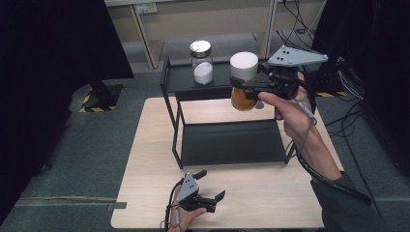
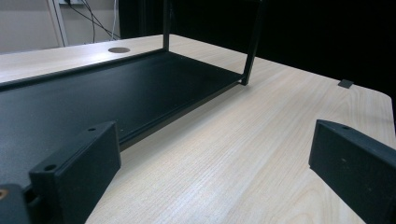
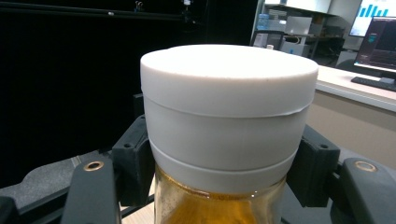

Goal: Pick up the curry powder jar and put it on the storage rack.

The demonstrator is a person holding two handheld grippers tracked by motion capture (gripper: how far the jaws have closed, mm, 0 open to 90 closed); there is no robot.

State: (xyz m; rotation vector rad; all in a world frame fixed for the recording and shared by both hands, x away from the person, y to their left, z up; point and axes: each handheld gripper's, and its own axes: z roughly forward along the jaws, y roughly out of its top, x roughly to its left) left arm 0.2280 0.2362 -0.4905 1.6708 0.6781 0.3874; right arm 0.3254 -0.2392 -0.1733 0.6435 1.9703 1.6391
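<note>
No writing shows on white-lidded jar.

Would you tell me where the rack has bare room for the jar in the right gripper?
The lower shelf is bare from post to post. On the top shelf, the free patch lies right of the glass jar; its left end is narrower. The amber jar hangs there in the right gripper.

Rack on table; jar on top shelf, lidded jar right of it.
</note>
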